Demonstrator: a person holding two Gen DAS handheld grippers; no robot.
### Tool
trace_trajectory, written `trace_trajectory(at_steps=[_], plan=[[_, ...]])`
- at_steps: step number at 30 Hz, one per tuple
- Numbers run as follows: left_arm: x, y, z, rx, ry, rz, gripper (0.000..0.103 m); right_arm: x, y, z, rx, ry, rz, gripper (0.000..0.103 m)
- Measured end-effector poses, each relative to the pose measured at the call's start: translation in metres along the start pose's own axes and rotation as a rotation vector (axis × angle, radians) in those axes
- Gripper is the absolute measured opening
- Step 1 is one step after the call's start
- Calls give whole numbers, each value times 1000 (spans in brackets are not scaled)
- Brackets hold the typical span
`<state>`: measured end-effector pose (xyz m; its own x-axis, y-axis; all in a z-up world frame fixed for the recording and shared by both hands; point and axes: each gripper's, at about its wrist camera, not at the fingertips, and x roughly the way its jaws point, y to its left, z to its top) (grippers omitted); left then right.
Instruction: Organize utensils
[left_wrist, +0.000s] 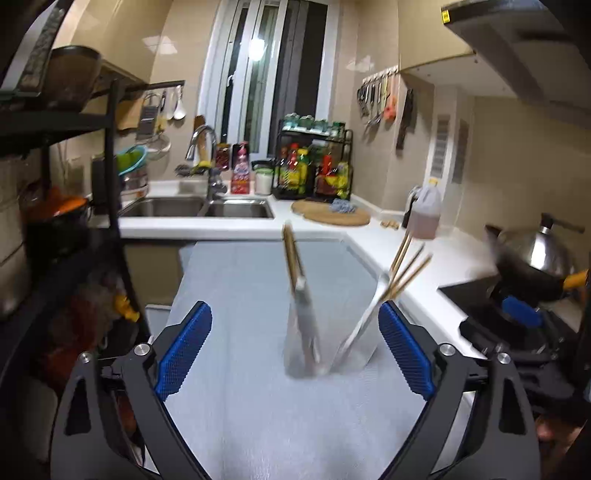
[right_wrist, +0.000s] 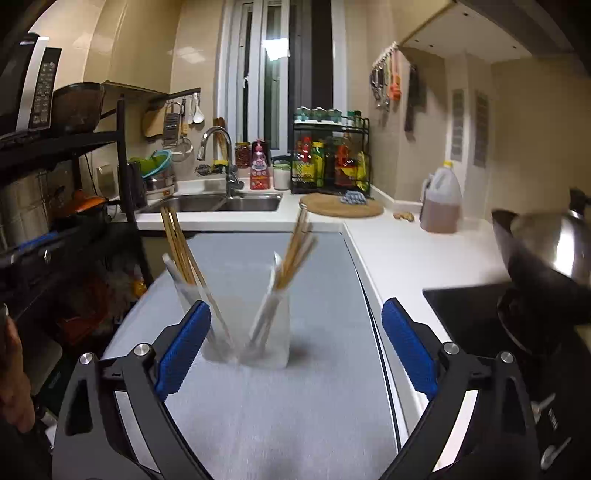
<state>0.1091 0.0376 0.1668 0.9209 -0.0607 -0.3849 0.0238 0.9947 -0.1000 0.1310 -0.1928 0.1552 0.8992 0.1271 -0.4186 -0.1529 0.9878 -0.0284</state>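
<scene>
My left gripper (left_wrist: 295, 347) has its blue pads spread wide apart, and nothing is squeezed between them. My right gripper (right_wrist: 295, 343) is wide apart too, and it holds nothing. On the grey mat (right_wrist: 280, 406) that covers the bench stand two clear cups, side by side and nearly touching. The left cup (right_wrist: 214, 332) holds wooden chopsticks (right_wrist: 181, 251) that lean to the left. The right cup (right_wrist: 269, 332) holds more chopsticks (right_wrist: 299, 251) that lean to the right, plus some pale flat sticks that are too blurry to name. Both cups sit on the near side of the sink (right_wrist: 221, 203), in front of my right gripper's pads. A wok (right_wrist: 535, 266) with a shiny lid sits to the right of the cups.
</scene>
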Motion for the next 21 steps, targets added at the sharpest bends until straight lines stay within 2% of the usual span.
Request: trace_trajectory(at_steps=[3, 6, 8, 9, 11, 15, 21], plan=[[16, -3, -39, -9, 62, 64, 89, 16, -7, -27, 9, 45, -30, 92], [22, -1, -63, -54, 51, 88, 90, 28, -9, -43, 14, 60, -45, 92], [32, -4, -77, -42, 70, 107, 90, 33, -8, -49, 4, 59, -47, 92], [39, -6, -83, -41, 95, 93, 90, 35, -9, -51, 3, 55, -47, 92], [46, -10, -88, -32, 105, 69, 90, 39, -9, -53, 7, 68, -37, 92], [47, -13, -92, -21, 64, 75, 90, 39, -11, -56, 23, 71, -35, 92], [47, -12, -93, -43, 67, 79, 90, 38, -12, -55, 24, 60, -39, 92]])
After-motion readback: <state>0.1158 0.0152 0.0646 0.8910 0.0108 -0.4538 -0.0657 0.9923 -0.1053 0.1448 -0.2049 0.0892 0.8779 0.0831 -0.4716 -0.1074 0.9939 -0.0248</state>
